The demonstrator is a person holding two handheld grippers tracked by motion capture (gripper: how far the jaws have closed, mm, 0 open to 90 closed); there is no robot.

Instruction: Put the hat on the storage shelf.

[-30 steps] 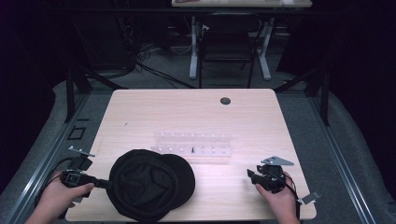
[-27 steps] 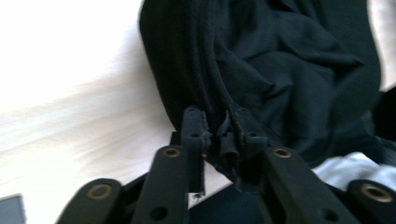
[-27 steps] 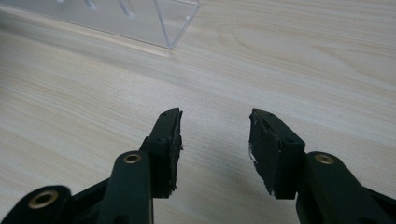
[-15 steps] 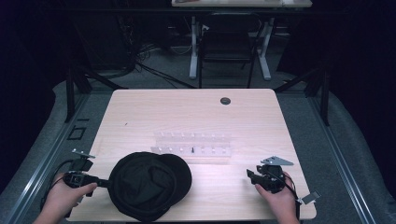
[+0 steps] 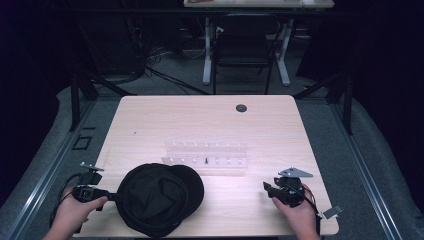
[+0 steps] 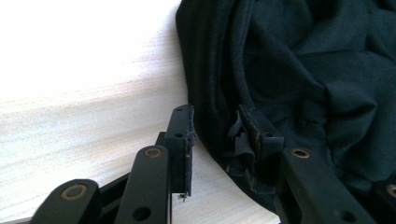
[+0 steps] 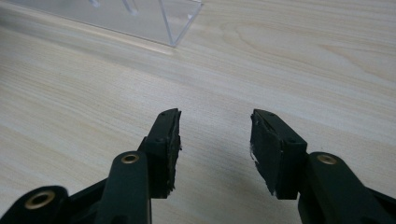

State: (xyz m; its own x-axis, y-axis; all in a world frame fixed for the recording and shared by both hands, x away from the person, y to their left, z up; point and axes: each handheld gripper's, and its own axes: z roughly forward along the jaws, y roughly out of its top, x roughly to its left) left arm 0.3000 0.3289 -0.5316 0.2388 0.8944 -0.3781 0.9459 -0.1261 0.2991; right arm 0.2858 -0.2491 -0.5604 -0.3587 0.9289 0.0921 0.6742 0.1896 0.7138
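- Cap (image 5: 160,197): black, lying on the table's (image 5: 210,120) near-left part, just in front of the clear rack (image 5: 207,156).
- Left gripper (image 6: 219,135): jaws apart, straddling the cap's edge, one on bare wood.
- Right gripper (image 7: 215,140): jaws wide, empty, over bare wood near the rack's corner.

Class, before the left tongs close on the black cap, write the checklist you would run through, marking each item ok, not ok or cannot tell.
1. Left tongs open: ok.
2. Edge of the cap between the jaws: ok, the rim lies in the gap in the left gripper view.
3. Fabric thickness that will be caught: cannot tell.
4. Right tongs open and holding nothing: ok.
5. Right tongs apart from the cap: ok, they rest at the table's right side.
6. Clear rack apart from the cap: cannot tell; they sit close.
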